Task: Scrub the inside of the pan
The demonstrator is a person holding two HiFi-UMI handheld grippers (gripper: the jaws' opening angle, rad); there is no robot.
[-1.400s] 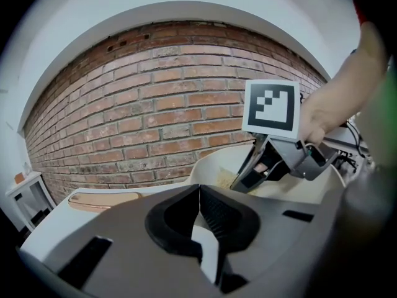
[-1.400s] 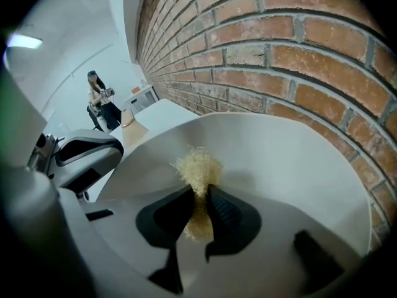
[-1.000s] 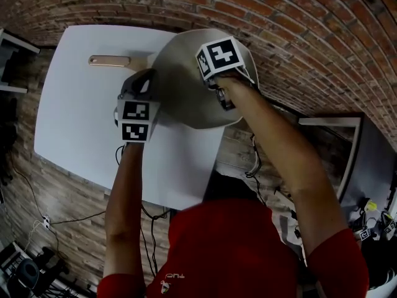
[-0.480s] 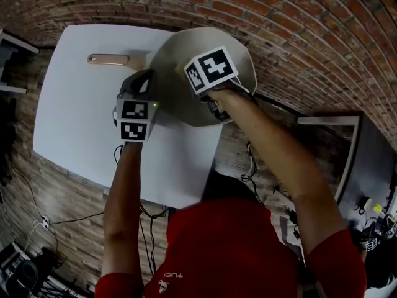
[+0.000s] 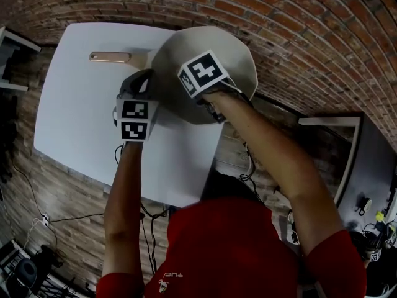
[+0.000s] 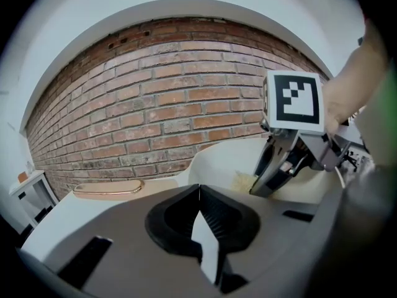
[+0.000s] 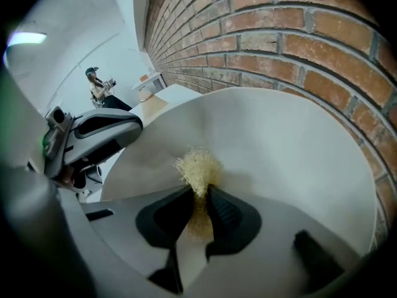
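We noted the right gripper (image 7: pixel 200 191) clamped on a straw-coloured scrubber (image 7: pixel 198 167), its tuft pressed against the cream pan's (image 5: pixel 239 61) inner wall. The left gripper (image 6: pixel 198 194) was closed on the pan's rim near the handle (image 5: pixel 108 58). The pan sat at the white table's (image 5: pixel 80 104) corner by the brick wall (image 5: pixel 298 36).

The right gripper (image 7: pixel 200 194) is seen with its dark jaws pressed together on a pale yellow, fibrous scrubber (image 7: pixel 197 168), whose frayed tuft is held against the inner surface of the cream-coloured pan (image 7: pixel 291 160). The pan's curved wall is spread across most of the view. A red brick wall (image 7: pixel 298 42) is seen behind its rim. At the left, the grey body of the left gripper (image 7: pixel 118 132) is shown at the pan's edge, and a white table (image 7: pixel 180 95) and a distant person (image 7: pixel 99 92) are visible beyond.
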